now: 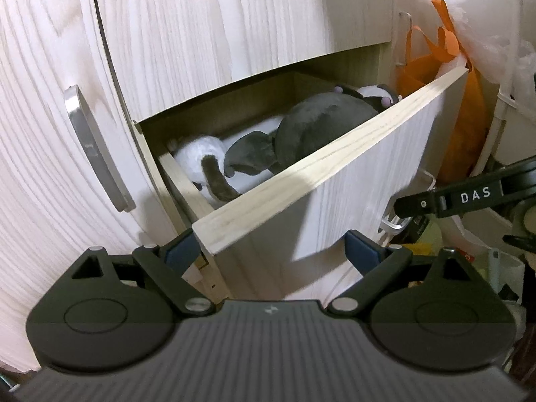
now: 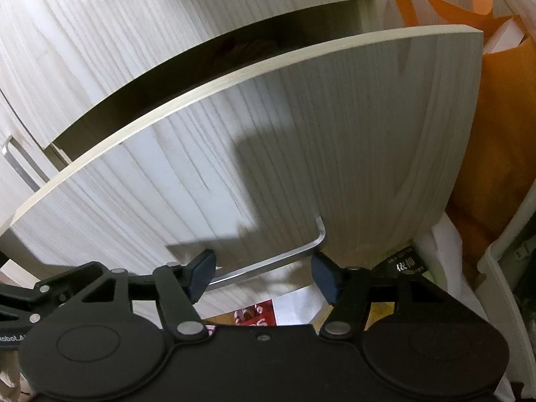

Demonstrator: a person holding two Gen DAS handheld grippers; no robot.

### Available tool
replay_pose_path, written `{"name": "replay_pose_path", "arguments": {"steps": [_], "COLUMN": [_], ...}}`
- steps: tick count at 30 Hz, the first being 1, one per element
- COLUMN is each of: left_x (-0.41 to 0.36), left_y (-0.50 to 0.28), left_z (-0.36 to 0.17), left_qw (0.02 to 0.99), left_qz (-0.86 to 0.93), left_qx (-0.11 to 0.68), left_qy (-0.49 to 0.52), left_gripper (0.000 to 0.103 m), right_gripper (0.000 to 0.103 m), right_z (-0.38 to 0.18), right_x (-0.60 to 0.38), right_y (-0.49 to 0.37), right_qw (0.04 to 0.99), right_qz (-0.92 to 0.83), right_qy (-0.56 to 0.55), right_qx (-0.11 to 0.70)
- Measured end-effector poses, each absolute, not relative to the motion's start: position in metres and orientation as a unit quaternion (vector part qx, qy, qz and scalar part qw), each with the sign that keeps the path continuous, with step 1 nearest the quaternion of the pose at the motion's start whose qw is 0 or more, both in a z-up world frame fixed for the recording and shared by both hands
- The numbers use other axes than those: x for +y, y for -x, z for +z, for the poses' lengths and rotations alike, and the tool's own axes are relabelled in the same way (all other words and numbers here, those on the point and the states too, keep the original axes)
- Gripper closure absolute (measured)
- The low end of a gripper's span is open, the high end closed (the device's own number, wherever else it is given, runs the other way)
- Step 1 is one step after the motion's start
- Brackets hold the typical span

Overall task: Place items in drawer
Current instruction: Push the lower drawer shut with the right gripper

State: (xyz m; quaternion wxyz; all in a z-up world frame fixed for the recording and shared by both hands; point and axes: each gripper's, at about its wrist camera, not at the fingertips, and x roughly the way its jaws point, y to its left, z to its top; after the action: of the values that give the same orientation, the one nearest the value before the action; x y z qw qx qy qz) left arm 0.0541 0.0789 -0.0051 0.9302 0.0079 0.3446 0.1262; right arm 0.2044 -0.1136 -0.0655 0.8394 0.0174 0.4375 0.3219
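Drawer (image 1: pixel 321 181) stands half out with plush toys (image 1: pixel 301 127) lying inside; right gripper (image 2: pixel 264 273), jaws wide and empty, faces its handle (image 2: pixel 278 261), which runs crosswise just ahead; left gripper (image 1: pixel 271 246), also wide, hovers at the front's left corner

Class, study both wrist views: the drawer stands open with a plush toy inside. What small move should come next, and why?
Probably push the drawer front inward to shut it. The plush toy already lies below the rim, and both the left gripper and the right gripper are open and empty, the right one level with the handle.
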Motion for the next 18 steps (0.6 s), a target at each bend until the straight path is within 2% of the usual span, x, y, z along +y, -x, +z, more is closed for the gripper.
{"name": "replay_pose_path", "arguments": {"steps": [9, 18], "left_x": [0.077, 0.090], "left_y": [-0.048, -0.043], "left_z": [0.004, 0.003], "left_qw": [0.938, 0.935], "left_qz": [0.169, 0.159], "left_qx": [0.299, 0.318], "left_qy": [-0.032, -0.002], "left_gripper": [0.011, 0.011], "right_gripper": [0.034, 0.034], "right_z": [-0.067, -0.070], "right_x": [-0.088, -0.075], "right_y": [-0.215, -0.226], "right_qw": [0.851, 0.849], "right_qz": [0.317, 0.325], "right_qy": [-0.004, -0.007], "right_qx": [0.418, 0.416]}}
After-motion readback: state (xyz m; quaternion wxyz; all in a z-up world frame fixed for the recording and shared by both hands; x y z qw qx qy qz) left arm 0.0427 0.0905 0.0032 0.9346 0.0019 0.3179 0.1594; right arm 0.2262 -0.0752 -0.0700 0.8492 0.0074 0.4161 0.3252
